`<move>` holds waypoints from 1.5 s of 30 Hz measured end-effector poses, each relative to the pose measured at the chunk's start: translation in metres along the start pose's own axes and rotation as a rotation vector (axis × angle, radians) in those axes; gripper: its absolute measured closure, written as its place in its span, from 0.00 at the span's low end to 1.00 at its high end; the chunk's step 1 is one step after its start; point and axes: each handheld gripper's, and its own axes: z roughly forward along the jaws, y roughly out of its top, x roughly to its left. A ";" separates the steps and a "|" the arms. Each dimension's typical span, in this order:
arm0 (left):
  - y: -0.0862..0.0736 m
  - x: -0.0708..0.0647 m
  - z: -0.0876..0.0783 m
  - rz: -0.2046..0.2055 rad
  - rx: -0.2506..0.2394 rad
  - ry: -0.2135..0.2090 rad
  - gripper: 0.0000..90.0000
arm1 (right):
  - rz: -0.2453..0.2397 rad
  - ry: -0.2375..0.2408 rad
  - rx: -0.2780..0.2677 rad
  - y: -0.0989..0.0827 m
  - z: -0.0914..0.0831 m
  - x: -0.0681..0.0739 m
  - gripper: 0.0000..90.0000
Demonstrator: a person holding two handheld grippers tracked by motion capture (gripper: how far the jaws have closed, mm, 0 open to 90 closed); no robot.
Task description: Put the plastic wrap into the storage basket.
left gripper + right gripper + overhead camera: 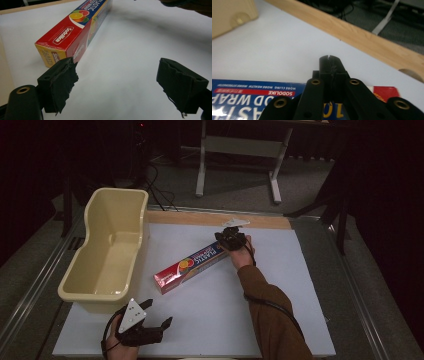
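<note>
My left gripper (150, 320) sits at the lower left of the high view, held low over the white table (210, 320) just in front of the cream plastic tub (107, 250), its jaws spread wide with nothing between them. In the left gripper view those jaws frame bare white surface, and the near end of the long red and blue cardboard box of plastic wrap (72, 32) lies just past my left jaw, apart from it.

The box (192, 265) lies slantwise at the middle of the high view, beside the tub, with open white table below it and to the right.

My right gripper (231, 237) reaches from the brown sleeve (272, 320) to the box's far upper end. Its jaws are pressed together above the box top (249, 100), pinching nothing, pointing toward the pale wooden edge strip (367, 40).
</note>
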 end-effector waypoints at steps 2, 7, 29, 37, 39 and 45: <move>0.000 0.000 0.000 -0.003 0.000 -0.001 0.17 | -0.028 -0.015 0.035 0.001 0.008 0.003 1.00; 0.000 -0.001 0.000 0.000 0.000 -0.006 0.17 | 0.018 -0.044 0.102 0.002 0.021 0.003 0.99; -0.002 -0.001 -0.006 -0.006 -0.016 0.010 0.18 | -0.076 -0.096 0.454 0.019 0.018 -0.005 1.00; -0.002 -0.003 -0.004 0.001 -0.018 0.012 0.18 | -0.034 -0.063 0.453 -0.007 -0.015 -0.007 1.00; -0.001 -0.004 -0.003 0.009 -0.016 0.012 0.18 | -0.015 -0.037 0.450 -0.018 -0.030 -0.008 1.00; 0.000 -0.007 0.000 0.020 -0.013 0.005 0.18 | -0.001 0.025 0.461 -0.044 -0.065 -0.006 1.00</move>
